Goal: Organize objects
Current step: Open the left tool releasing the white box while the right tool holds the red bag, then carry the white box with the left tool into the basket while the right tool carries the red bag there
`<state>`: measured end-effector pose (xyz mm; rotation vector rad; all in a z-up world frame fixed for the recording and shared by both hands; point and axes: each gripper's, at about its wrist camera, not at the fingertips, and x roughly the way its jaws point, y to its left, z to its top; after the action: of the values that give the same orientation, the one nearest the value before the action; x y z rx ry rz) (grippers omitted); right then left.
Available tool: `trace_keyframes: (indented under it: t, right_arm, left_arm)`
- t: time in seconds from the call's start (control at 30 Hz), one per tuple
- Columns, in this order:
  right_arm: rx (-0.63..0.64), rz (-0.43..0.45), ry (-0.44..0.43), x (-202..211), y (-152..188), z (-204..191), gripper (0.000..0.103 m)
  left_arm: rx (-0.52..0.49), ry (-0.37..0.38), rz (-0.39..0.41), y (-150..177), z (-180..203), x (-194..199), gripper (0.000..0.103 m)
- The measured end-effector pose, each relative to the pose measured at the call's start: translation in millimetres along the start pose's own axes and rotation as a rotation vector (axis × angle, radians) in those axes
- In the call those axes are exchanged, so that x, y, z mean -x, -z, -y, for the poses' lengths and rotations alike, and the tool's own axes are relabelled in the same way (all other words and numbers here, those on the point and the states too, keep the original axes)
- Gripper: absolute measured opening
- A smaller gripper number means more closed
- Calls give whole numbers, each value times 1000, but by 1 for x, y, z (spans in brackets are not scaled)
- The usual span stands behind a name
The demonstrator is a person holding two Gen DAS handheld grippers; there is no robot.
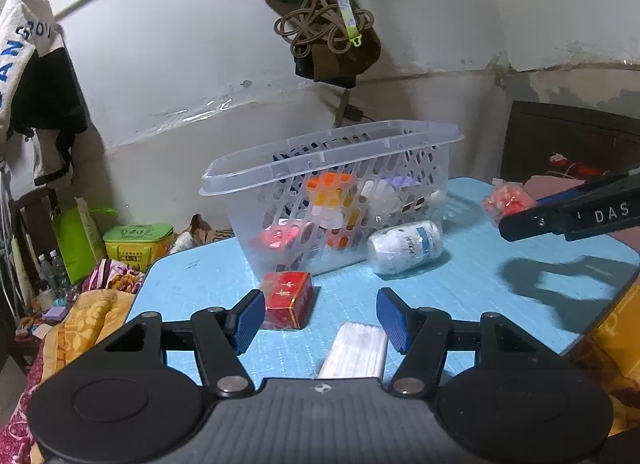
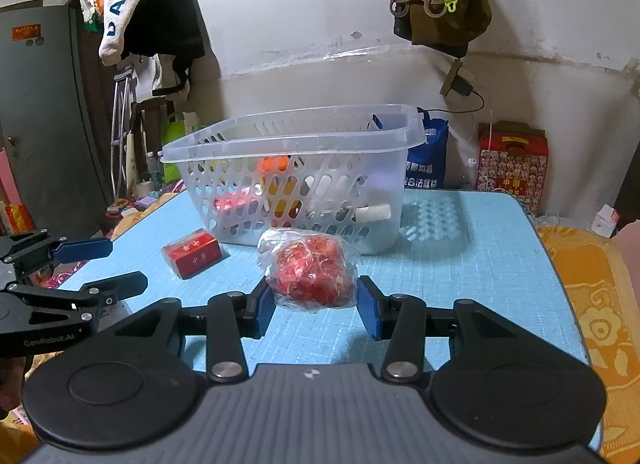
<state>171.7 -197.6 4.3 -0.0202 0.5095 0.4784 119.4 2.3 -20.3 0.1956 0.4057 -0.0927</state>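
The right gripper [image 2: 316, 306] has its blue pads on either side of a clear bag [image 2: 310, 274] of red sweets or scraps — the pads look to be touching or all but touching the plastic, so it is closed about as far as the bag allows. Whether the bag is lifted or resting on the counter [image 2: 480, 264] I cannot tell for sure; in the left view it seems to hang slightly above the blue surface.

The left gripper [image 1: 320, 314] is wide open and holds nothing. Its left pad sits just beside a red box [image 1: 287, 298], and a white packet [image 1: 356, 350] lies between the fingers, nearer the right one — neither is gripped.

The step in hand, I judge, is carrying the bag to the basket [image 1: 332, 152], which stands just beyond and already holds several items. The next move calls for raising the bag above the rim, moving forward over the opening, and only then opening the gripper; the soft plastic may slip or snag on the rim.

A white bottle [image 1: 406, 246] lies on its side against the basket's front wall, not yet put away, like the box and the packet.
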Motion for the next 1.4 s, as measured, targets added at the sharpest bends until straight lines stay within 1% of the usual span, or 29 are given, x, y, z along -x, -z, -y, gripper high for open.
trace_keyframes:
  t: [0.13,0.23,0.33,0.47,0.6,0.63,0.73,0.8,0.83,0.87,0.93,1.03,1.2,1.33,1.4]
  right_arm:
    - [5,-6,0,0,1,-1,48]
    - [7,-11,-1,-1,2,-1,48]
    - [3,-13,-1,-1,2,-1,48]
    - [8,-16,-3,-1,1,-3,48]
    - [10,-19,-2,0,1,-4,48]
    - [9,-18,-2,0,1,-4,48]
    - [11,-21,-3,0,1,-4,48]
    - [17,-22,-2,0,1,-5,48]
    - [20,-23,-2,0,1,-5,48]
    - [23,-23,-2,0,1,-6,48]
    - [25,-23,-2,0,2,-5,48]
    - [20,-23,-2,1,2,-5,47]
    - [11,0,-6,6,0,-1,47]
    - [-19,37,-25,13,-7,5,47]
    - [-44,82,-47,21,-14,8,47]
  left_arm:
    - [28,5,-3,-2,-4,-7,66]
    - [71,2,-11,-2,-12,-12,66]
    - [95,-4,-14,-1,-18,-9,66]
    - [84,11,-17,-3,-16,-2,66]
    - [87,32,-10,-5,-15,15,67]
    - [84,41,-16,-4,-13,19,70]
    - [26,51,-82,5,-3,15,70]
    - [7,59,-127,9,0,7,56]
    - [11,69,-151,10,1,2,40]
    - [17,77,-166,11,2,-2,32]
    - [18,65,-168,11,3,-3,31]
    - [12,59,-136,8,4,2,31]
    - [70,75,-95,0,-6,7,31]
    - [124,97,-50,-10,-15,13,31]
    - [147,114,-21,-18,-20,16,31]
